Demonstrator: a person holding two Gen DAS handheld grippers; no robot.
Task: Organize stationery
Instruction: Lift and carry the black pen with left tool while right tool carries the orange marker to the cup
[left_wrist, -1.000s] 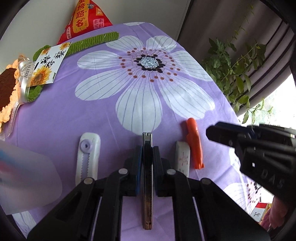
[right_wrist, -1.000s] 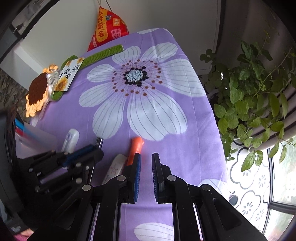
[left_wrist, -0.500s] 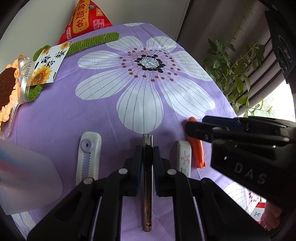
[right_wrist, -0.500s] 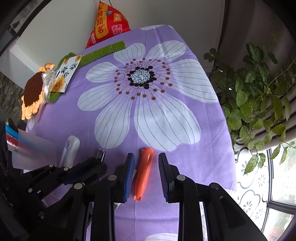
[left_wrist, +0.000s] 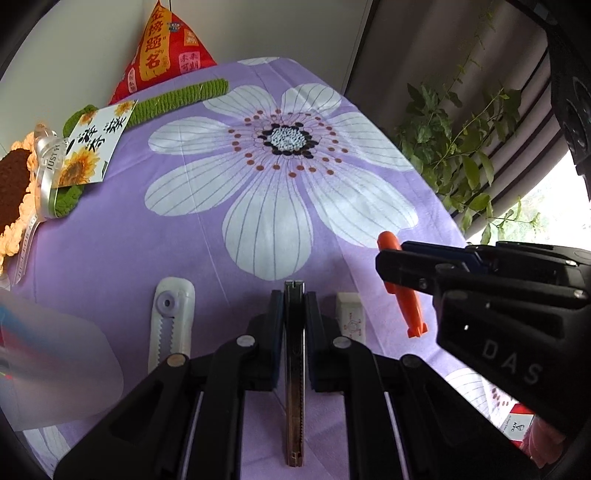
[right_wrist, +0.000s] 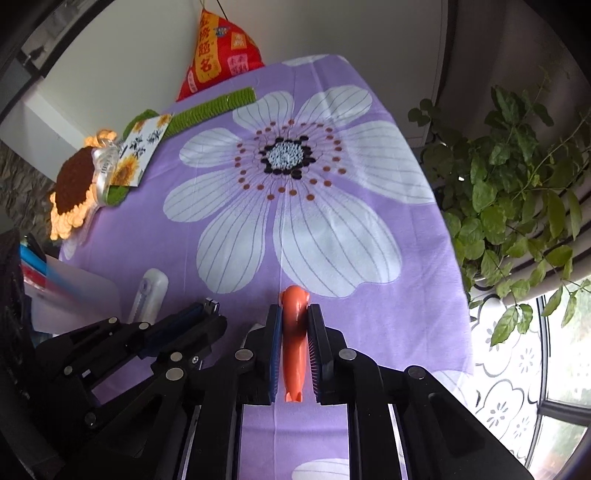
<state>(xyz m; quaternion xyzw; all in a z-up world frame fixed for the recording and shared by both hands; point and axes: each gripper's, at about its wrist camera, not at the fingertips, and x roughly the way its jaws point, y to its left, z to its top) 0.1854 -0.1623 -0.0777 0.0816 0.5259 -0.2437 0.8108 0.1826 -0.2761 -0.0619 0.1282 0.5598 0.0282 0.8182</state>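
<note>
Both claws are loaded at once, probably so two items go to storage in one trip. Left claw (left_wrist: 294, 314) is clenched on a slim metal utility knife (left_wrist: 294, 369), gripped near the front end with the long ridged body running back between the arms; grip is along the flat sides, which should stop the thin bar twisting. Right claw (right_wrist: 294, 325) is clamped on the orange plastic cutter (right_wrist: 294, 343), rounded nose poking forward past the blue pads, squared tail hanging behind. In the left view the orange cutter sits tilted, tail lower than nose; cannot tell whether the tail touches the cloth

Both tools are at the near edge of the counter (left_wrist: 110, 258), over a purple cloth with a large white flower print, soft and slightly creased. Left on the cloth: a white plastic cutter (left_wrist: 171, 325) with a serrated slider and round knob, left of the knife, and a small white eraser (left_wrist: 351, 317) just right of the left claw, between the two gripped tools. A frosted translucent holder (left_wrist: 48, 362) with coloured pens blurred inside stands at far left, likely the destination

Far side: crocheted sunflower (right_wrist: 72, 192) with ribbon and card, fuzzy green stem, red printed pouch (right_wrist: 218, 51). Leafy plant (right_wrist: 517, 192) off the right edge

Smooth plastic and metal could slip if tilted steeply
</note>
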